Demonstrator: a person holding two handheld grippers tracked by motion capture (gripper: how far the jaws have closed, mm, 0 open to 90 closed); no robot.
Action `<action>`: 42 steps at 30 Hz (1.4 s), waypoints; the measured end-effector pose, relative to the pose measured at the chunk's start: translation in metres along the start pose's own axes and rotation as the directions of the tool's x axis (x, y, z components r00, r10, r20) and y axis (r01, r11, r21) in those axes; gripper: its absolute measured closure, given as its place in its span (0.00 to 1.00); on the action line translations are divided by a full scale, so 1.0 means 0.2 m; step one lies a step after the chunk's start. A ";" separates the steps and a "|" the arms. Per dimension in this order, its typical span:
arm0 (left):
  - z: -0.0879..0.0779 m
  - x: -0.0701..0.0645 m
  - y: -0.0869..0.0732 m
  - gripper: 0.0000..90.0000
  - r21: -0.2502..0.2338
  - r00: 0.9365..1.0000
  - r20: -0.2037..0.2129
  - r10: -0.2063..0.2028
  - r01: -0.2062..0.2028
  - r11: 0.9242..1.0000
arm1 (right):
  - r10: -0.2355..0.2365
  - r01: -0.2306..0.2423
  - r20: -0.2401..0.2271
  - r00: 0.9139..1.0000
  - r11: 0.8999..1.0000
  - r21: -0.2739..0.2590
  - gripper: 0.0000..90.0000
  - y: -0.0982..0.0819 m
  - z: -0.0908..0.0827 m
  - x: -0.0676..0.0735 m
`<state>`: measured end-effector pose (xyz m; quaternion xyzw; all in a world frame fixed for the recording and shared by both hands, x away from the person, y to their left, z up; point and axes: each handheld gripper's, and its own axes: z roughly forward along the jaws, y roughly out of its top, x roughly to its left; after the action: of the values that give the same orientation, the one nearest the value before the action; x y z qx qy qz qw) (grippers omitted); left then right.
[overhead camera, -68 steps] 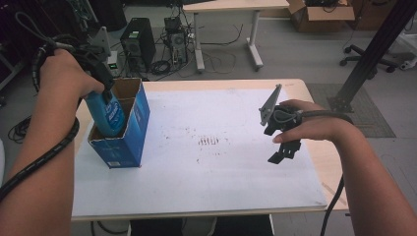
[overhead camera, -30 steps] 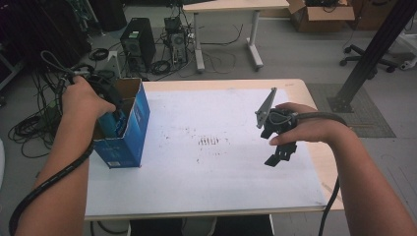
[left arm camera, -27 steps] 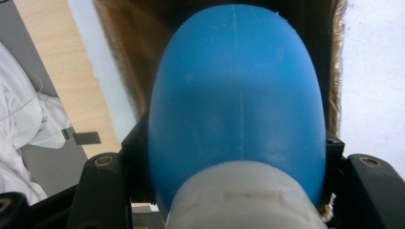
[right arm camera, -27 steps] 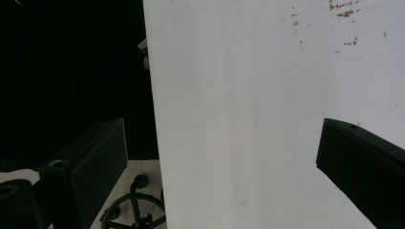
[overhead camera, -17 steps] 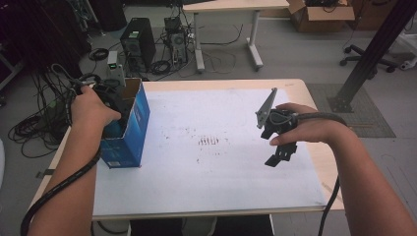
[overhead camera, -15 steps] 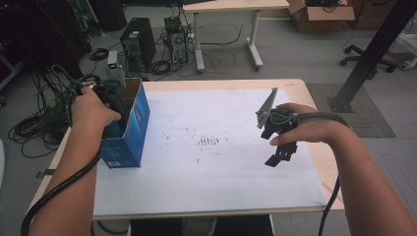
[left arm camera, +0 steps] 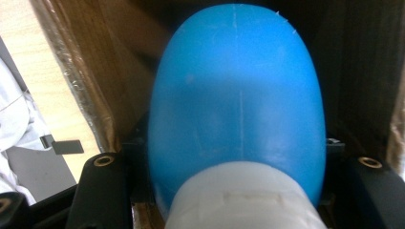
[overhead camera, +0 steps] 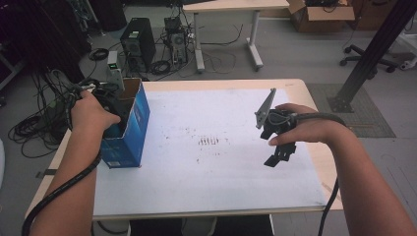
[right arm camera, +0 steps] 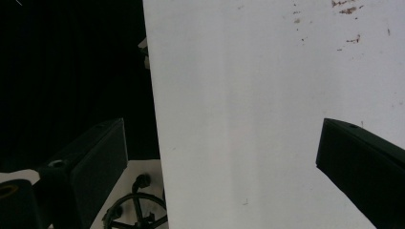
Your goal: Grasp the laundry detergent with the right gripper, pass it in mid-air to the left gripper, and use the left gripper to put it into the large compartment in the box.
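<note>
Two tongs: left (left arm camera: 229,200) clamps blue bottle (left arm camera: 236,109); right (right arm camera: 229,176) released; no legible writing.

Bottle (left arm camera: 236,95): smooth blue plastic, faint mould seam, soft sheen; white plastic cap (left arm camera: 243,198), matt. Box (overhead camera: 129,129): glossy blue printed cardboard outside, raw brown inside. Table (overhead camera: 216,162): white matt top, brown-speckled, pale wood edge. Jaws: matt black plastic.

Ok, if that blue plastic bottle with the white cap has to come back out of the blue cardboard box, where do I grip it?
Probably from above, through the open top of the blue cardboard box. The blue plastic bottle stands cap-up between brown inner walls, so its sides are hard to reach. Grip the shoulder just below the white cap, where the left gripper holds it.
</note>
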<state>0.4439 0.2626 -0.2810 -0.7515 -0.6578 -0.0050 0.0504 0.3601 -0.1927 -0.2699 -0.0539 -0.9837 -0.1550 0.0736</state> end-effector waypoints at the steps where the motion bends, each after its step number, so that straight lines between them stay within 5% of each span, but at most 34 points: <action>1: 0.02 0.00 0.00 0.43 0.003 1.000 0.003 -0.001 0.001 1.000 | 0.001 -0.001 0.000 1.000 1.000 0.002 0.04 0.00 0.00 0.00; 13: 0.03 0.00 0.01 0.43 0.001 1.000 -0.001 -0.004 0.004 1.000 | 0.015 -0.015 -0.001 1.000 1.000 0.005 0.04 0.00 0.00 0.00; 42: 0.02 0.02 0.01 0.32 -0.019 0.998 0.065 -0.015 0.016 1.000 | 0.028 -0.028 0.012 1.000 1.000 -0.012 0.04 -0.02 0.03 -0.02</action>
<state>0.4454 0.2669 -0.2850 -0.7466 -0.6647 0.0126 0.0216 0.3632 -0.1960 -0.2771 -0.0690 -0.9824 -0.1594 0.0693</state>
